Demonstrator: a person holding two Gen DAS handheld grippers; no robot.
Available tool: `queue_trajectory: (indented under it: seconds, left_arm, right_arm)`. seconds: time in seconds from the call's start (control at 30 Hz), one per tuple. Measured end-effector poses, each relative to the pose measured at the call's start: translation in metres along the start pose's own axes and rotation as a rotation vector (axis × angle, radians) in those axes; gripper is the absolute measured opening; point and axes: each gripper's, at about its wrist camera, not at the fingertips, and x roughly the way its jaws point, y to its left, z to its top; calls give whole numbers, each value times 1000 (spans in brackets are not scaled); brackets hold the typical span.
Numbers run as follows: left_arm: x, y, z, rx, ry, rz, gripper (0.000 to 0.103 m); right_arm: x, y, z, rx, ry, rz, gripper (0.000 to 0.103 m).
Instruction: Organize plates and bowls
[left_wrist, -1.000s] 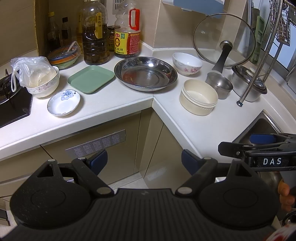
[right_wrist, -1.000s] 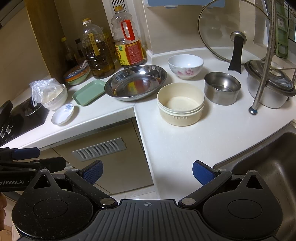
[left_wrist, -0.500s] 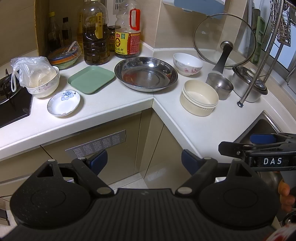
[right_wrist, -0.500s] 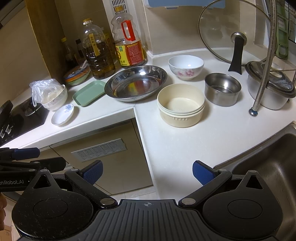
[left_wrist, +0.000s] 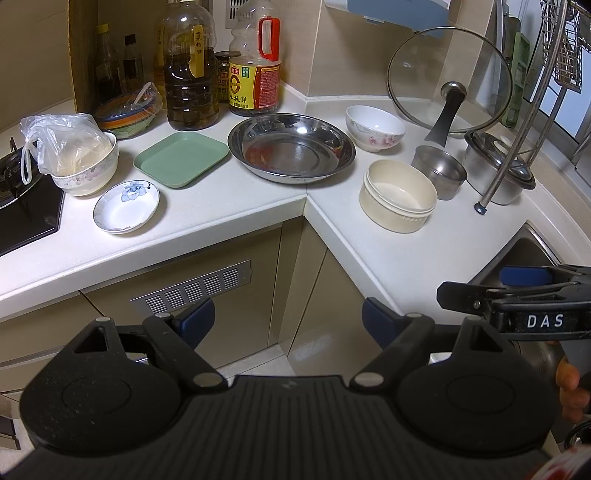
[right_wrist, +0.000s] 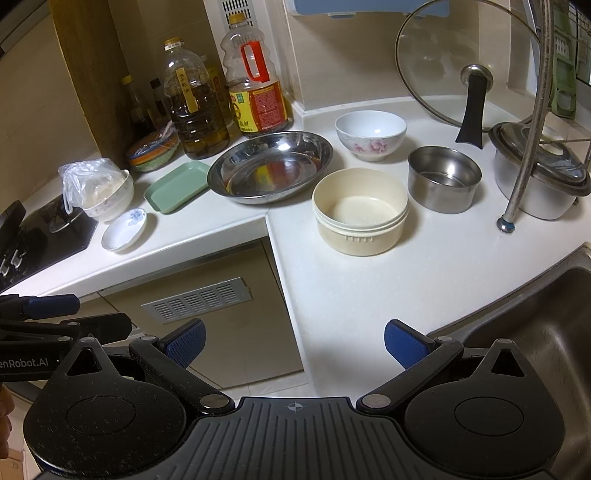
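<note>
- Floral bowl (left_wrist: 85, 168), far left on the tabletop (left_wrist: 229, 206); plastic bag inside
- Small white saucer (left_wrist: 126, 206), just near of it; blue flower motif
- Green square plate (left_wrist: 181, 158), right of saucer; lying flat
- Steel basin (left_wrist: 291, 152), at the corner; touching nothing
- Cream bowl (left_wrist: 399, 199), near right; steel cup (left_wrist: 439, 170) just beside
- White pink-flowered bowl (left_wrist: 375, 132), far of cream bowl
- Left gripper (left_wrist: 286, 317), spread wide, empty; off the tabletop's near edge
- Right gripper (right_wrist: 293, 341), spread wide, empty; near the sink (right_wrist: 535, 317)
</note>
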Motion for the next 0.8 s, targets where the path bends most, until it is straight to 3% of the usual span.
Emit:
queue_trajectory:
  seconds: [0.8]
  left_arm:
    - [0,0,0,-2,0,1,86]
  right_arm:
    - [1,-1,2,2,2,4,103]
